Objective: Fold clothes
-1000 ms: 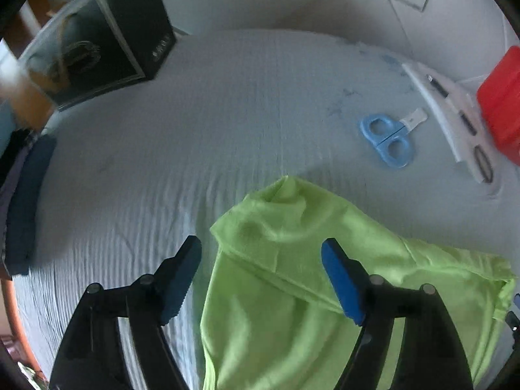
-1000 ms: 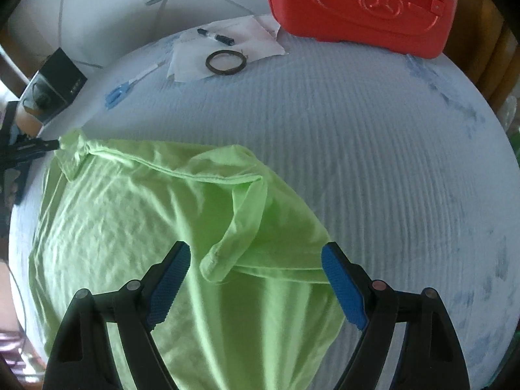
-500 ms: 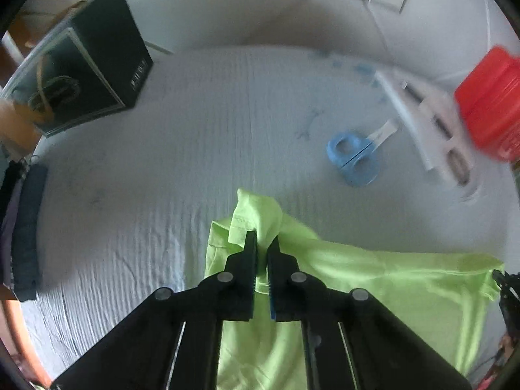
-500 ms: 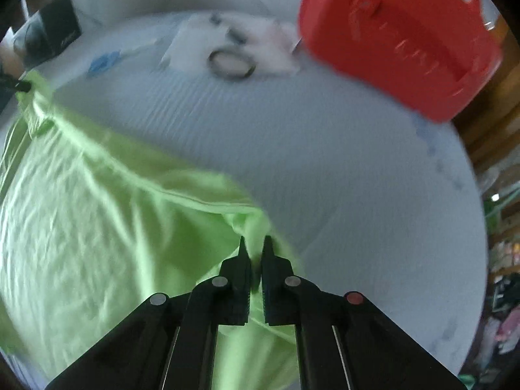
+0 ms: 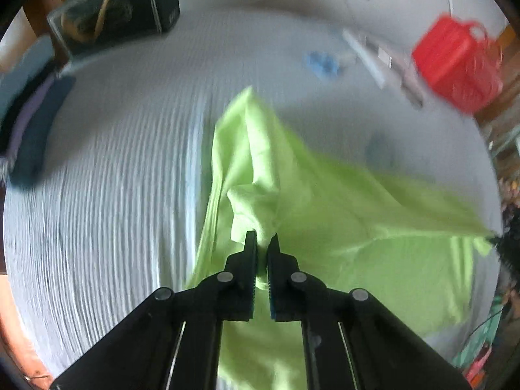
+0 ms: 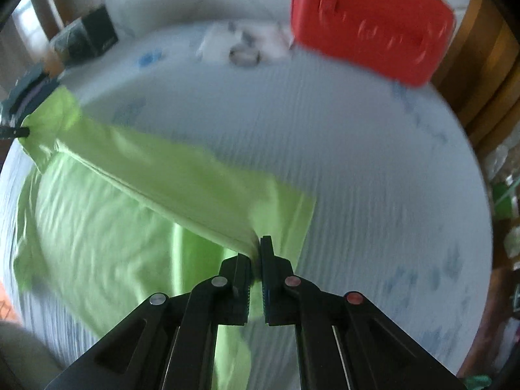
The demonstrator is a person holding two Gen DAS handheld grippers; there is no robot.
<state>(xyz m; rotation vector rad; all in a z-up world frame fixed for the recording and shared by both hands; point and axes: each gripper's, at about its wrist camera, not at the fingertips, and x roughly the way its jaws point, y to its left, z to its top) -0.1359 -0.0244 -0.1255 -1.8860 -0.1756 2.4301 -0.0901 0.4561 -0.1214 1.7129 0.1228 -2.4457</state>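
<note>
White ribbed tabletop (image 5: 113,195): lime-green shirt (image 6: 97,227), wrinkled, partly lifted, stretched taut between both tools. Left gripper (image 5: 262,243) pinching bunched fabric at one end; right gripper (image 6: 256,250) clamped on the opposite corner.

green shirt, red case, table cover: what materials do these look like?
Green shirt: thin soft knit, matte; it creases and drapes between the two shut tools.
Red case: likely moulded hard plastic; smooth with embossed relief, though blurred.
Table cover: pale ribbed or crinkled fabric, judging by its fine parallel ridges.
</note>
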